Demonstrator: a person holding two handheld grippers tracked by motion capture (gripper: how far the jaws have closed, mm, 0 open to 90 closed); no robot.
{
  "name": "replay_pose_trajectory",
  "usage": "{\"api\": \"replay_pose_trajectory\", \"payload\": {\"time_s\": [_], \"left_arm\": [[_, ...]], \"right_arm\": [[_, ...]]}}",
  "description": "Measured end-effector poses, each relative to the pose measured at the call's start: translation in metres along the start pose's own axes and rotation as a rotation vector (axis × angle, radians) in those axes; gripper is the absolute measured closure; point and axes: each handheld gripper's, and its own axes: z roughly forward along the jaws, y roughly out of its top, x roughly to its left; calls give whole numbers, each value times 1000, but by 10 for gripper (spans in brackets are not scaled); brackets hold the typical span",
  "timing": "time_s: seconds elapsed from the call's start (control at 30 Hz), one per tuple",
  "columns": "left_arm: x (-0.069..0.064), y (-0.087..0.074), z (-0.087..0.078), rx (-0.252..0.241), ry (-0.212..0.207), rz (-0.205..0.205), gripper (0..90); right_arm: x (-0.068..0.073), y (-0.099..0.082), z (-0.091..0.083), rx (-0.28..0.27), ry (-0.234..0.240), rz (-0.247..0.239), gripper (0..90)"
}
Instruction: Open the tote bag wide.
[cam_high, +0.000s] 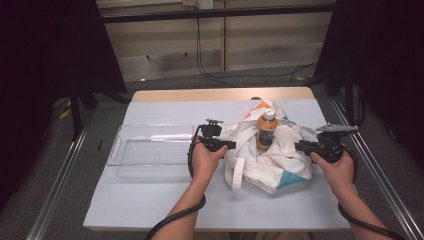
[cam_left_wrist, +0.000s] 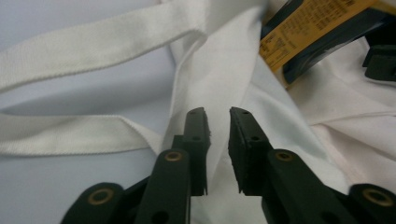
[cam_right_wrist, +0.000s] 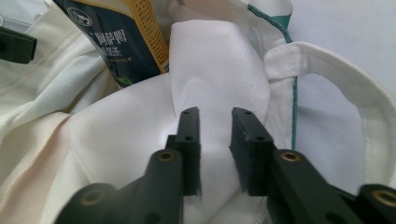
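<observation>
White cloth bag flanked by two grippers.
Left gripper and right gripper have jaws slightly apart astride its fabric folds; a bottle stands inside.

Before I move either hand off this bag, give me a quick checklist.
1. Left gripper free of cloth: ok, jaws slightly apart, fold of bag between them, not pinched.
2. Right gripper free: ok, same.
3. Bottle upright in the bag: ok.
4. Bottle cap on: ok.
5. Handles clear of the jaws: ok, beside them.
6. Tray empty and near: ok, left of the bag.
</observation>
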Motion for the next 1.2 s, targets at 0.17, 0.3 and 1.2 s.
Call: {"api": "replay_pose_trajectory", "payload": {"time_s": [0.17,0.3,1.2], "left_arm": [[-8,6,-1,-8,-23,40,615],[-12,11,-2,-23,-32,58,518],[-45,46,13,-66,-101,164,262]], "right_arm": [[-1,3,-7,0,-8,11,503],[2,6,-10,-5,-27,10,373],[3,4,-8,25,-40,8,171]]}}
